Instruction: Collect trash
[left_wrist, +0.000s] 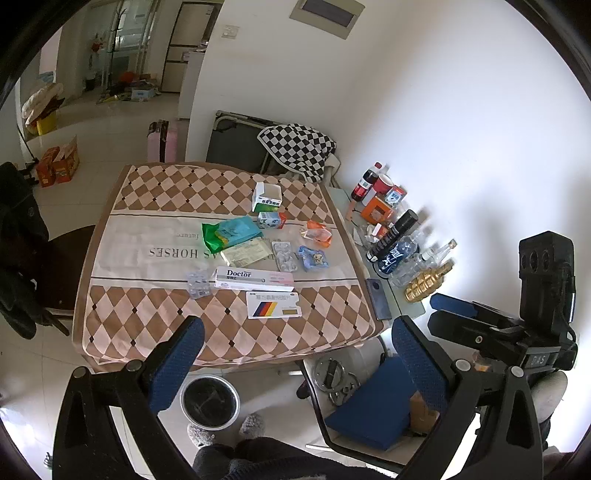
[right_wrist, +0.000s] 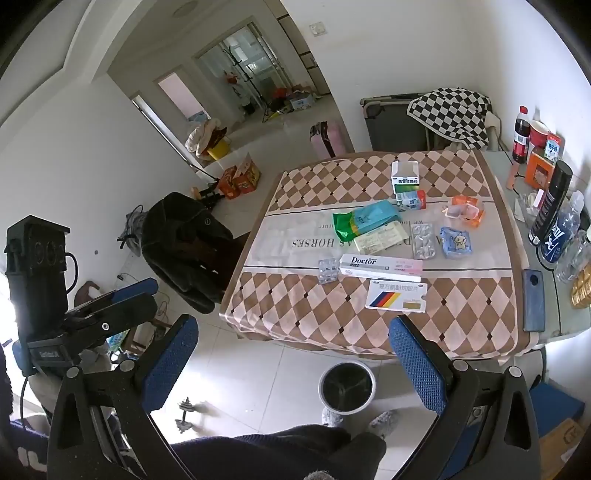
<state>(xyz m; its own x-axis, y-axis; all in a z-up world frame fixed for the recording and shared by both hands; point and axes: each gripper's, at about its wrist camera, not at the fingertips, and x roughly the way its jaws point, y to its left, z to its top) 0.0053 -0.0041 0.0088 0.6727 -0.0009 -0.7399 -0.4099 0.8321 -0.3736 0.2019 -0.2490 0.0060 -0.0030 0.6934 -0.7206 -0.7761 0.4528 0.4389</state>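
Your left gripper sits closest to the lens, blue fingers spread wide with nothing between them, held in the air short of the table's near edge. Your right gripper is spread just as wide and empty too, also short of the table. Below and between them, a round metal bin stands on the tiled floor, just in front of the table and near your grey slippers.

On the checked tablecloth the trash lies loosely grouped around the middle. Nearest you is a flat white pill box with coloured stripes, and just behind it a long white "Doctor" box. A blister pack touches that box's left end. Further back lie two more blister packs, a blue wrapper, an orange wrapper, a yellowish sheet and a green-and-teal bag. A small milk carton and an open white box stand behind the bag.

A dark phone lies at the cloth's right edge, and bottles crowd the bare tabletop beside the wall.
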